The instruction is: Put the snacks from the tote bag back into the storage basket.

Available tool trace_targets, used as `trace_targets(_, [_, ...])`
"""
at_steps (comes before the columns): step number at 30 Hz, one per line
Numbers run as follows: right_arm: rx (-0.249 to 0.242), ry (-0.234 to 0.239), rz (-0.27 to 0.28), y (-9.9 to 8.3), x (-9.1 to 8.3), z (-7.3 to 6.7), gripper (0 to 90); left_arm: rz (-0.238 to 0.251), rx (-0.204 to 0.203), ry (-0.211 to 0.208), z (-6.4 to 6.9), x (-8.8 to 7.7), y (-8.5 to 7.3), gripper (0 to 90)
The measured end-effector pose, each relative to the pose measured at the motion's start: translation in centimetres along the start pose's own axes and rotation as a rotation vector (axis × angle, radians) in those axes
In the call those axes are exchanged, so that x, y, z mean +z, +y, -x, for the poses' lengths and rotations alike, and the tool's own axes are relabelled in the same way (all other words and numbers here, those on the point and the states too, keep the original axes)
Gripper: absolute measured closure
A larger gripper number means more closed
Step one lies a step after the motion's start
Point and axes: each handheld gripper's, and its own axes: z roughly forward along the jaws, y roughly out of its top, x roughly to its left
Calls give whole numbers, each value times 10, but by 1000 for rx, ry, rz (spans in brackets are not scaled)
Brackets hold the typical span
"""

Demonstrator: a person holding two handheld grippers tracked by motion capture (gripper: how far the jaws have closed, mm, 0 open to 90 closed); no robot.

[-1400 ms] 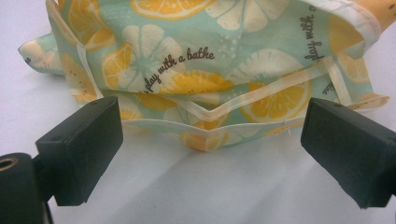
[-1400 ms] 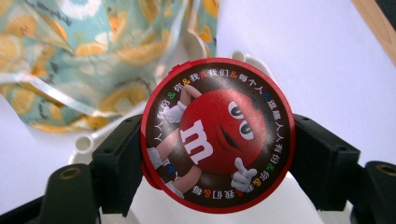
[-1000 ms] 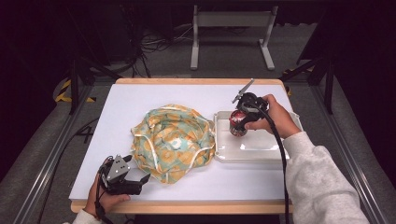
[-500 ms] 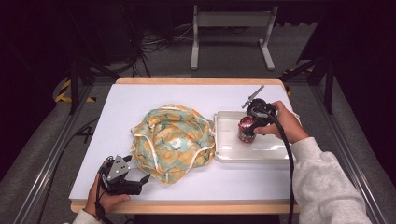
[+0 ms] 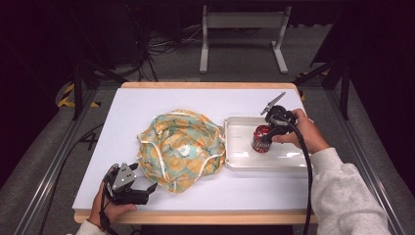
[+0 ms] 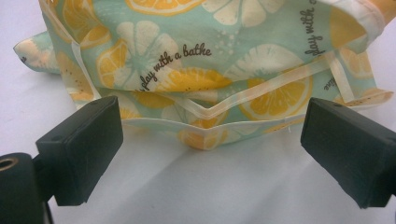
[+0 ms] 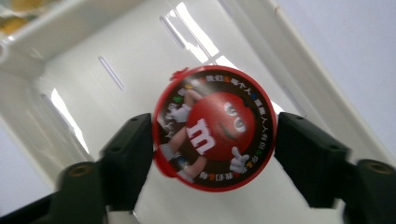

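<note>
A round red candy tin [image 5: 261, 139] with a cartoon lid [image 7: 214, 134] stands upright inside the white plastic tray [image 5: 274, 164], near its left half. My right gripper [image 5: 265, 135] reaches down over it from the right. Its jaws have just closed, and the pads press on the tin's two sides [image 7: 215, 154]. A crumpled teal cloth with orange slices [image 5: 180, 149] lies mid-table, left of the tray. My left gripper [image 5: 148, 189] rests at the table's front left, open. Its jaws [image 6: 212, 140] flank the cloth's near hem [image 6: 210, 51] without touching it.
The white table top [image 5: 147, 107] has a wooden front edge just behind the left hand. The tray's walls [image 7: 116, 51] rise around the tin. A metal stand and cables sit on the floor beyond the table.
The right hand has carried the tin rightward and down, from over the tray's left end to deeper inside the tray. The left hand and the cloth have stayed still.
</note>
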Motion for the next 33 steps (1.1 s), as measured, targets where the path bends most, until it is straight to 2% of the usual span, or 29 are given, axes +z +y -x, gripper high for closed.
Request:
trace_targets(1, [13, 16, 25, 0, -4, 1, 530, -2, 0, -2, 0, 0, 0, 63])
trace_targets(2, [21, 26, 31, 0, -6, 2, 485, -2, 2, 0, 1, 0, 0, 63])
trace_targets(4, [14, 10, -4, 0, -5, 1, 441, -1, 2, -1, 1, 0, 0, 62])
trace_targets(7, [11, 1, -18, -2, 0, 0, 439, 0, 1, 0, 0, 0, 0, 62])
trace_targets(10, [19, 13, -9, -4, 0, 1, 422, -2, 6, 3, 1, 1, 0, 62])
trace_targets(15, [18, 2, -3, -4, -2, 0, 388, -2, 3, -2, 0, 0, 0, 62])
trace_targets(23, [32, -46, 25, -8, -7, 1, 331, -6, 9, -5, 2, 2, 1, 63])
trace_targets(33, [2, -71, 62, -16, -16, -3, 295, -7, 9, -8, 2, 2, 1, 63])
